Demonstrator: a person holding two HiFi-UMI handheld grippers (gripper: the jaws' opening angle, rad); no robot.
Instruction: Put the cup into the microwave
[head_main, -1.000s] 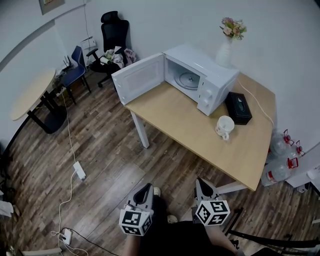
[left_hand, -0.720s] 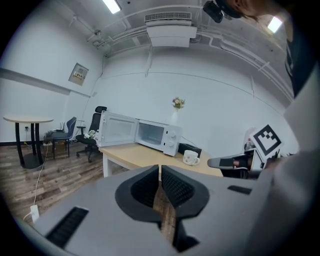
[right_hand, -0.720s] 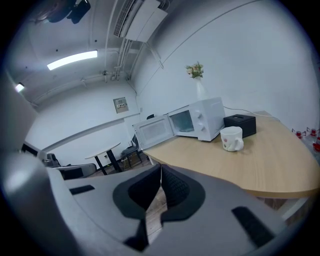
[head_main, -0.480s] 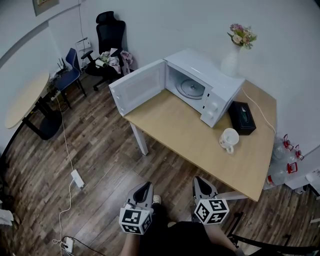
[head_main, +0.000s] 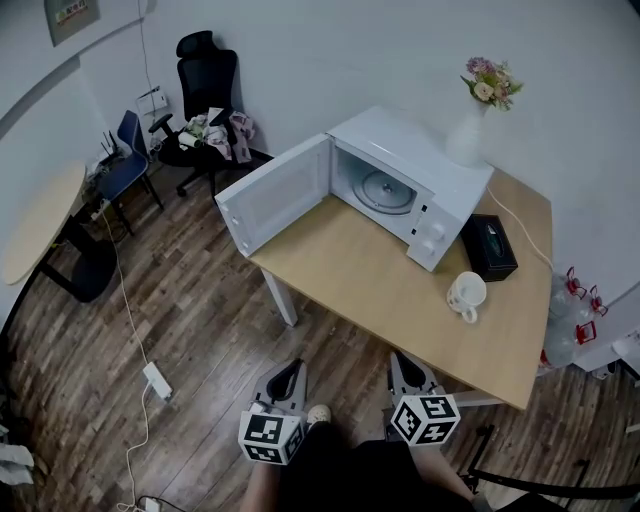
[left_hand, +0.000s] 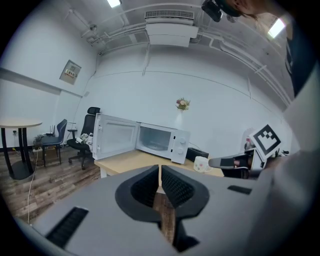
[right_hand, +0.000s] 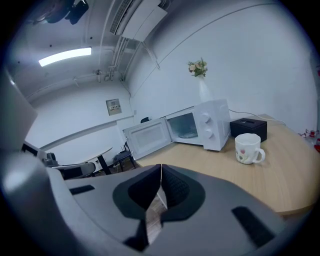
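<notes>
Left claw (head_main: 292, 375) and right claw (head_main: 402, 365) were shut and empty, short of the surface (head_main: 380, 270), apparently since no grasp had begun yet; cup (head_main: 467, 295) sat well ahead-right of the right claw, beside the microwave (head_main: 410, 170), door (head_main: 275, 195) open, presumably for loading.

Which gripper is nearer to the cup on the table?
Right. The right gripper is just short of the table's near edge, with the cup ahead and slightly to its right. The left gripper is beside it, farther left over the floor.
</notes>
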